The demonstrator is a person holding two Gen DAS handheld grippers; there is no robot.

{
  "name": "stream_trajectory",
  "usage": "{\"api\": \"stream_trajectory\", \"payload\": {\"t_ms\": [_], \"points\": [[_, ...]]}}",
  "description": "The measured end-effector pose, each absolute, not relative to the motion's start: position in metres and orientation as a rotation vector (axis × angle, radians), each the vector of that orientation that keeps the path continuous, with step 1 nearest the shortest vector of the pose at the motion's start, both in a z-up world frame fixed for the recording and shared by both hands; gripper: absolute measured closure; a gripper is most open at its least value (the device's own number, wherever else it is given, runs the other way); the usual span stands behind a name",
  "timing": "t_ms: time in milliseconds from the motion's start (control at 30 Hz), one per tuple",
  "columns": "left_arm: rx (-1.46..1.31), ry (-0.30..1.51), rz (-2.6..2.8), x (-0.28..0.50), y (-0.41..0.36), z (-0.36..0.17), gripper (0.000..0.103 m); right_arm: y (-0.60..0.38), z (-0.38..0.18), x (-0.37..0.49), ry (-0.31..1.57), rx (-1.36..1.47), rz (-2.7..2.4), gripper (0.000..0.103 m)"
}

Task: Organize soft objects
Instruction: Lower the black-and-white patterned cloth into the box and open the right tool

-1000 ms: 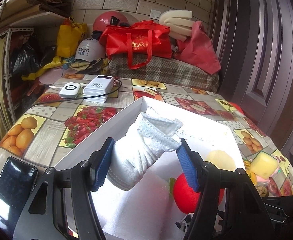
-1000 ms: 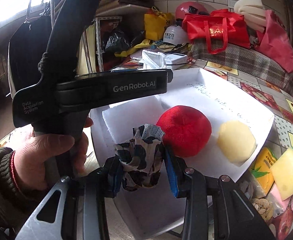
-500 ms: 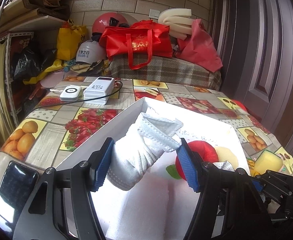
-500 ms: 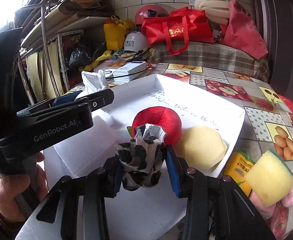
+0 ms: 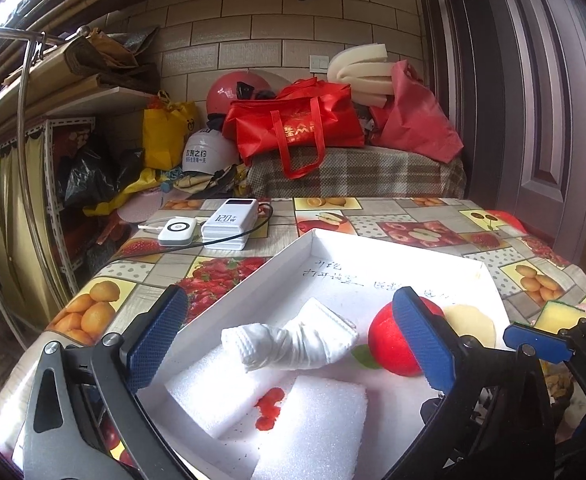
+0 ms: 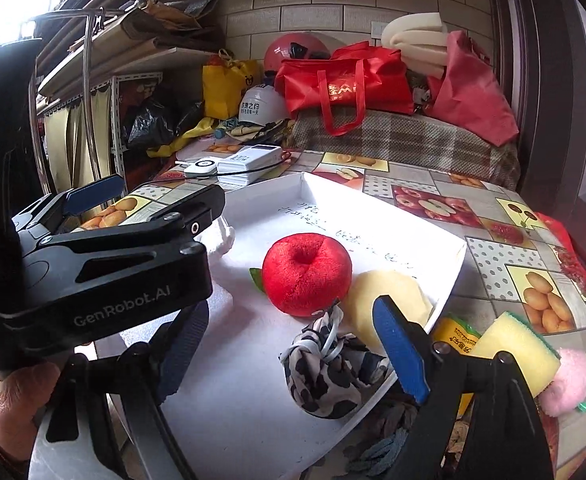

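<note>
A white foam box [image 5: 253, 276] [image 6: 449, 268] lies on the fruit-print table. My left gripper [image 5: 289, 340] is open above it. A rolled white cloth [image 5: 293, 344] lies loose in the box between its fingers, resting on white foam blocks [image 5: 313, 416]. My right gripper [image 6: 293, 352] is open. A black-and-white patterned cloth [image 6: 329, 372] lies loose in the box between its fingers. A red plush apple [image 6: 307, 274] [image 5: 389, 344] and a pale yellow plush ball [image 6: 389, 300] [image 5: 473, 324] sit in the box. The left gripper shows in the right wrist view at the left.
A yellow sponge [image 6: 513, 348], a pink fluffy ball [image 6: 569, 380] and a yellow packet [image 6: 453, 340] lie on the table right of the box. White power banks [image 5: 221, 224] with a black cable lie behind it. Bags and helmets are piled at the back.
Both grippers have opened. The white cloth has dropped into the box from my left gripper. The patterned cloth has dropped into the box beside the apple from my right gripper.
</note>
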State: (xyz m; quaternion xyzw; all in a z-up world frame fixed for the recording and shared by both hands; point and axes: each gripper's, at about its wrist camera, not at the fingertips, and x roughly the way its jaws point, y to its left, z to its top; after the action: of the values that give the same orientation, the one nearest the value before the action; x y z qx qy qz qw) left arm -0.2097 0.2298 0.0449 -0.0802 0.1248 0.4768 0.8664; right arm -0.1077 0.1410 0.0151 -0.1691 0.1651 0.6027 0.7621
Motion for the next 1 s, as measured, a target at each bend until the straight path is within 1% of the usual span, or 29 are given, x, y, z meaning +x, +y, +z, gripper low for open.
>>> {"api": "stream_trajectory", "payload": {"t_ms": [100,167,200,567,1000], "points": [[-0.180,0.255,1.006,-0.213,0.232,0.044,0.000,0.140,0.015,-0.108,0.354,-0.364,1.306,0.013],[-0.192,0.251,1.007,-0.215,0.232,0.044,0.000,0.140,0.015,-0.108,0.354,-0.362,1.301,0.006],[-0.197,0.249,1.008,-0.215,0.233,0.044,0.000,0.140,0.015,-0.108,0.356,-0.362,1.298,0.000],[-0.186,0.199,1.027,-0.221,0.226,0.048,0.000,0.139,0.016,-0.106,0.354,-0.353,1.290,0.000],[-0.209,0.217,1.035,-0.226,0.207,0.045,0.000,0.131,0.018,-0.103,0.351,-0.314,1.292,0.000]]}}
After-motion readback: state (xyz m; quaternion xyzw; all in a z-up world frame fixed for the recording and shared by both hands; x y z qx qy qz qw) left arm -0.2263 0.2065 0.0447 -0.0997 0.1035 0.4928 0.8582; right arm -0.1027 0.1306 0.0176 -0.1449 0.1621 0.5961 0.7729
